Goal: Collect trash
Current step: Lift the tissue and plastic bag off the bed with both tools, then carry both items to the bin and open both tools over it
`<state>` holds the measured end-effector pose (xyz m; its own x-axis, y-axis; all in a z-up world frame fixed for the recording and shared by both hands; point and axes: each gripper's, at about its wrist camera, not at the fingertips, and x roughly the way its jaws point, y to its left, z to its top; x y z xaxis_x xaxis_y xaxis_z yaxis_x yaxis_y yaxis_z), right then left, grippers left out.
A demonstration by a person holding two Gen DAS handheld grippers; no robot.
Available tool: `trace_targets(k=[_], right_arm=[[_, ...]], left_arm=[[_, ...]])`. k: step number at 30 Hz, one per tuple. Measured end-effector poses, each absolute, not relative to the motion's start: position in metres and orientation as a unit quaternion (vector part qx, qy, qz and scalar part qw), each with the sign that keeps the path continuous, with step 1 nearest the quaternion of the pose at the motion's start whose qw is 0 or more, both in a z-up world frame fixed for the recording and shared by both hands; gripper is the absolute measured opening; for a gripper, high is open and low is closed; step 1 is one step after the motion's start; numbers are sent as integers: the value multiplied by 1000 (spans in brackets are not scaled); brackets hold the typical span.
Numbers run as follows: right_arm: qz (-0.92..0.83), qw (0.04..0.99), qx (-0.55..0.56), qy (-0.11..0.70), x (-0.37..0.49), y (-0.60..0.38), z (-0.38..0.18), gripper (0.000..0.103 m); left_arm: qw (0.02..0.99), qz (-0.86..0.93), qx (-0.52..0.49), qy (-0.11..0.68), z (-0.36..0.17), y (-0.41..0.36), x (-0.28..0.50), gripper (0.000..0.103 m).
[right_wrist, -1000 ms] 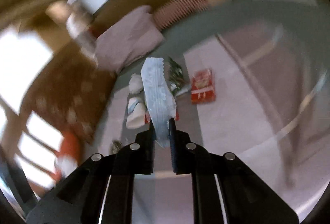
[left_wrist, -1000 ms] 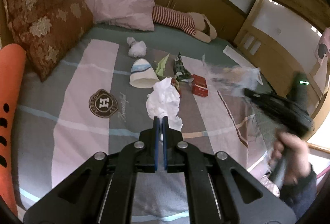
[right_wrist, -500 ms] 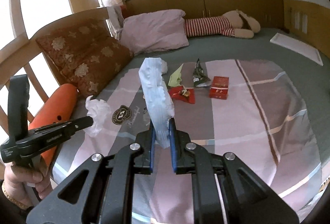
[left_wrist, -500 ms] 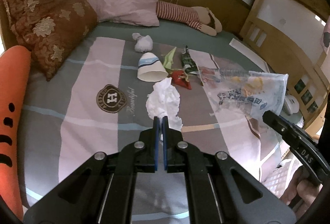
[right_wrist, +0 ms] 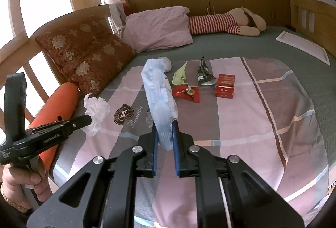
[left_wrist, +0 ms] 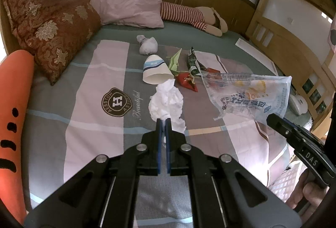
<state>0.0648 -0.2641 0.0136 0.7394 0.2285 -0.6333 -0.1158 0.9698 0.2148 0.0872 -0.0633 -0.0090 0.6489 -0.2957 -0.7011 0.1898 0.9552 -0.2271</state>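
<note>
- Two grippers, both loaded: left gripper (left_wrist: pixel 163 123), jaws pinched on a crumpled tissue (left_wrist: pixel 167 100); right gripper (right_wrist: pixel 164 135), jaws narrow, gripping a clear plastic bag (right_wrist: pixel 159 93) by its edge.
- Step in hand, by judgement: bagging the tissue; next move needs the bag's mouth opened and the tissue brought over it.
- Farther, on the bed (left_wrist: pixel 88 102): paper cup (left_wrist: pixel 156 72), red wrapper (right_wrist: pixel 187 92), red box (right_wrist: pixel 225 86), green wrappers, uncollected.

A crumpled white tissue (left_wrist: pixel 167 102) is pinched at its lower edge between the left tongs (left_wrist: pixel 163 123) and held above the bed (left_wrist: pixel 88 114). A clear printed plastic bag (left_wrist: pixel 250 95) hangs open from the right tongs (right_wrist: pixel 164 133). On the bed lie a tipped paper cup (left_wrist: pixel 155 72), a balled tissue (left_wrist: pixel 148 45), a green folded paper (right_wrist: pixel 179 77), a red wrapper (right_wrist: pixel 185 92), a dark snack packet (right_wrist: pixel 204 76) and a red box (right_wrist: pixel 225 85).
</note>
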Motion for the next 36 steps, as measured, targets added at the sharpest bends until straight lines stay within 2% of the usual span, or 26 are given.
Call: trace_targets(k=[9, 14, 21, 25, 29, 31, 32, 33, 36], right_arm=[[92, 929, 81, 348, 64, -264, 14, 13], [77, 940, 87, 321, 46, -282, 32, 13], [-21, 952, 91, 291, -79, -372, 51, 13], [-111, 938, 83, 319, -157, -429, 39, 13], [-187, 910, 106, 354, -222, -479, 9, 15], [-214, 893, 125, 375, -241, -498, -7, 48], [-230, 888, 135, 375, -251, -505, -10, 74], [-241, 888, 141, 366, -257, -509, -8, 78], [-265, 899, 160, 310, -277, -517, 15, 79]], left_arm=[[905, -135, -68, 397, -9, -63, 87, 4], [905, -137, -65, 397, -11, -63, 87, 4], [902, -167, -42, 395, -13, -86, 79, 4], [895, -218, -10, 389, -9, -117, 61, 4], [866, -313, 27, 390, -5, -180, 24, 4], [848, -357, 50, 389, -1, -220, 0, 4], [838, -376, 56, 391, 0, -237, -9, 4], [822, -404, 63, 396, 2, -262, -23, 4], [780, -471, 85, 402, 8, -328, -64, 4]])
